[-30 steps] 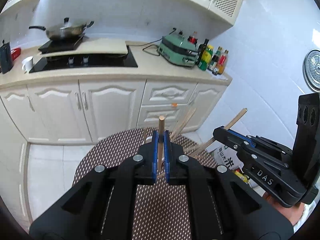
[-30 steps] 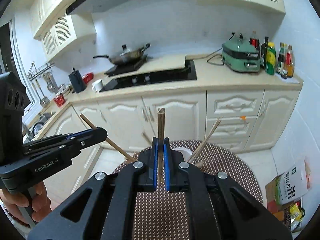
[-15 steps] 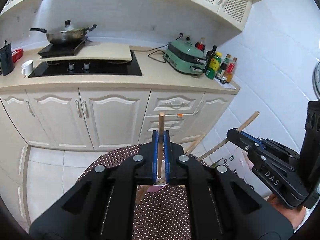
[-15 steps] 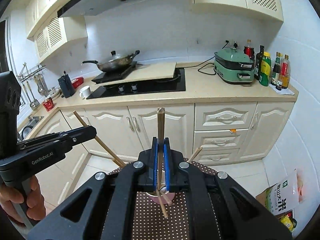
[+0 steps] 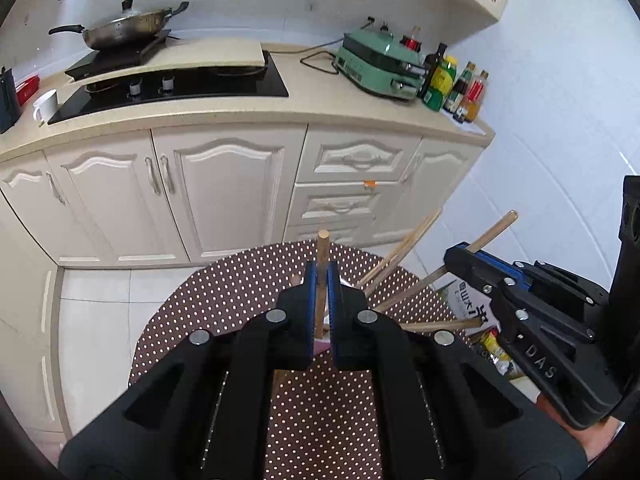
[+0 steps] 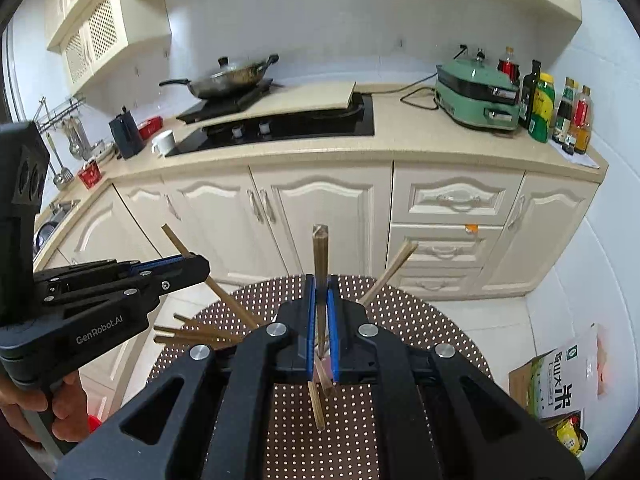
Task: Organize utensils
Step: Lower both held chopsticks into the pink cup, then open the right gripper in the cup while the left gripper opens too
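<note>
My left gripper (image 5: 321, 276) is shut on a wooden chopstick (image 5: 322, 248) that stands upright between its blue pads. My right gripper (image 6: 320, 284) is shut on a darker chopstick (image 6: 320, 252), also upright. Both hover over a round brown dotted table (image 5: 240, 292), which also shows in the right wrist view (image 6: 420, 316). A pink cup (image 5: 322, 344) sits mostly hidden under the grippers, with several chopsticks (image 5: 400, 252) leaning out of it. The right gripper shows in the left wrist view (image 5: 472, 258) and the left gripper in the right wrist view (image 6: 192, 268).
Cream kitchen cabinets (image 5: 224, 184) and a counter with a hob, wok (image 5: 124, 28), green cooker (image 5: 380, 64) and bottles (image 5: 456, 84) stand behind the table. A bag and box (image 6: 560, 376) lie on the floor to the right.
Both grippers have tilted down and come lower over the table, still holding their chopsticks. More of the table and the leaning chopsticks is in view.
</note>
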Action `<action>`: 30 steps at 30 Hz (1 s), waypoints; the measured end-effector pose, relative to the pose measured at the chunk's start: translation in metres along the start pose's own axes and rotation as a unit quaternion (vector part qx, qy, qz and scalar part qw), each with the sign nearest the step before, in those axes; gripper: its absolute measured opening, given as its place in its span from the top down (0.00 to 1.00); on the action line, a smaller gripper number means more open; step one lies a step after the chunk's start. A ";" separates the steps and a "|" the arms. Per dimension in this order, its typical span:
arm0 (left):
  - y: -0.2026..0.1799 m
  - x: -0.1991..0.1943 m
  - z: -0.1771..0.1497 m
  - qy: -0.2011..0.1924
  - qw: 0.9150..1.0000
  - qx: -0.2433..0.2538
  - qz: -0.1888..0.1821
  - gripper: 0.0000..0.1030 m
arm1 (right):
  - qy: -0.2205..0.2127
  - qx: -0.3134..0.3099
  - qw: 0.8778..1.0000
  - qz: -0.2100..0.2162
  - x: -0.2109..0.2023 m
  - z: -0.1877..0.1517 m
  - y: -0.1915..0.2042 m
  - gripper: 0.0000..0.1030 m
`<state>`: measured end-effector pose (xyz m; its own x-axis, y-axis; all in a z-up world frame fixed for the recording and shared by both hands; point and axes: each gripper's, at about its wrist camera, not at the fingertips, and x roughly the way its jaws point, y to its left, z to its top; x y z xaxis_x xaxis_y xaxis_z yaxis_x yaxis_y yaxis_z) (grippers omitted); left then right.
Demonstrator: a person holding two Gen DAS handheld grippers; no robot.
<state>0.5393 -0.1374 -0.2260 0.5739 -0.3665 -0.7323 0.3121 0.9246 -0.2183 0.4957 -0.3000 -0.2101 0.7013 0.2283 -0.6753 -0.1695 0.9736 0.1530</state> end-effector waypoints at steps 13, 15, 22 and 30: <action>-0.011 0.024 -0.018 0.034 0.999 0.033 0.023 0.94 | 0.044 -0.002 0.999 0.004 0.027 -0.019 0.001 0.96; -0.010 0.028 -0.018 0.039 0.998 0.032 0.024 0.94 | 0.042 -0.002 0.999 0.004 0.028 -0.020 0.000 0.96; -0.008 0.035 -0.021 0.048 0.998 0.031 0.028 0.94 | 0.043 0.001 0.999 0.006 0.028 -0.018 -0.002 0.95; -0.003 0.029 -0.021 0.047 0.998 0.019 0.024 0.94 | 0.043 0.020 0.999 0.018 0.023 -0.019 -0.004 0.93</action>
<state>0.5388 -0.1487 -0.2597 0.5158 -0.3088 -0.7991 0.3159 0.9356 -0.1576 0.4992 -0.2988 -0.2400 0.6334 0.2640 -0.7274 -0.1645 0.9645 0.2067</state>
